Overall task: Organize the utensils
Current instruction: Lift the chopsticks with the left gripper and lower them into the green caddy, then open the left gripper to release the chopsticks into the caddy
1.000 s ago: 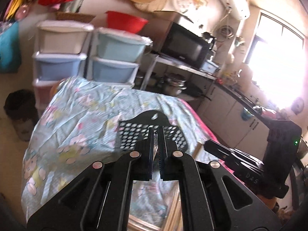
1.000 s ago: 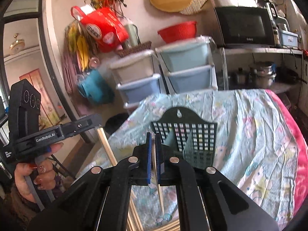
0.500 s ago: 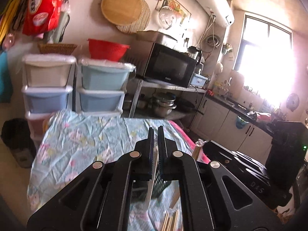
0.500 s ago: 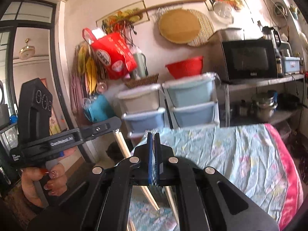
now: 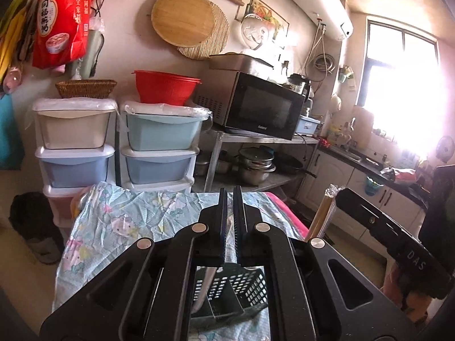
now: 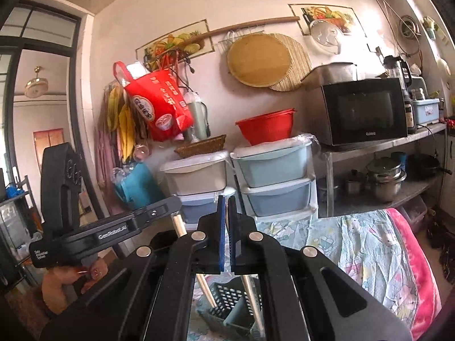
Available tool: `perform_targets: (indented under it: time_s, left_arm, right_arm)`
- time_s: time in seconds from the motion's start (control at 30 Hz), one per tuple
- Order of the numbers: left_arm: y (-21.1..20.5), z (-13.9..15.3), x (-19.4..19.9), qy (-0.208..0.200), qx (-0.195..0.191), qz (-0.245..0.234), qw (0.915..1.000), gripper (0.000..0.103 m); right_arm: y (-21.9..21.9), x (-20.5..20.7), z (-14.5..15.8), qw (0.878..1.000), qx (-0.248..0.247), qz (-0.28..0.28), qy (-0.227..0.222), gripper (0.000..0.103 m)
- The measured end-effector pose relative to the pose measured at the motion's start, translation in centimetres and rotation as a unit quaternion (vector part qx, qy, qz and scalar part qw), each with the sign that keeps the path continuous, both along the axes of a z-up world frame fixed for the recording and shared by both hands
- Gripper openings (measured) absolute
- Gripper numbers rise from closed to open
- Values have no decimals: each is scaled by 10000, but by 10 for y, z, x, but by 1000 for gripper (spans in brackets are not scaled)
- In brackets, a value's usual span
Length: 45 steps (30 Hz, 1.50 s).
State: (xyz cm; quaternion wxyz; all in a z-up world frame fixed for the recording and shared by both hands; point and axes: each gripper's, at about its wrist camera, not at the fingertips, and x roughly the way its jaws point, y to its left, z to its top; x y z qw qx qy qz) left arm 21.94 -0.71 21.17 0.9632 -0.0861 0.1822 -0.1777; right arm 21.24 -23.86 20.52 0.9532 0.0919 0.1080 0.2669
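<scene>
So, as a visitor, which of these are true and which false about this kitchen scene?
1. A red bowl sits on top of the light blue drawers. True.
2. The microwave has its door open. False: the door is shut.
3. The dark mesh basket stands on the floral cloth. True.
4. Both grippers are wide open and hold nothing. False: the left gripper is shut on a pale stick, and the right gripper is shut on a second stick.
5. A round wooden board hangs on the wall. True.
</scene>
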Motion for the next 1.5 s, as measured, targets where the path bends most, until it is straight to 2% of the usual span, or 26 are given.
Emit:
perform_targets:
  time_s: [0.37,0.7,0.9,0.97,1.0,1.03,1.13,1.5]
  left_arm:
    - [-3,-40,16,291,208,33,9994,2]
    - [-2,-81,19,591,401,174,9973,2]
    - [1,-93,18,685,401,220,9966,2]
    - [3,-96,17,725,381,236,9964,2]
    - [4,-97,17,740,378,238,9963,3]
    - [4,-98,17,746,385,255,9961,4]
    - [7,-100,14,707,416,332,9961,22]
    - [20,-98,-10,481,312,589,9966,64]
  right_arm:
    - [-3,33,-40,9984,-120,-251,492,2]
    - [0,40,-70,9955,-257,-393,820,3]
    - [0,42,-82,9937,-331,-466,962,3]
    - [0,40,-85,9934,-362,-493,971,7]
    - [0,40,-85,9933,-363,-500,973,18]
    - [-1,39,-86,9932,-352,-524,975,30]
    - [-4,36,-87,9930,-350,-554,979,32]
    - [-8,14,-92,9919,-652,-731,802,47]
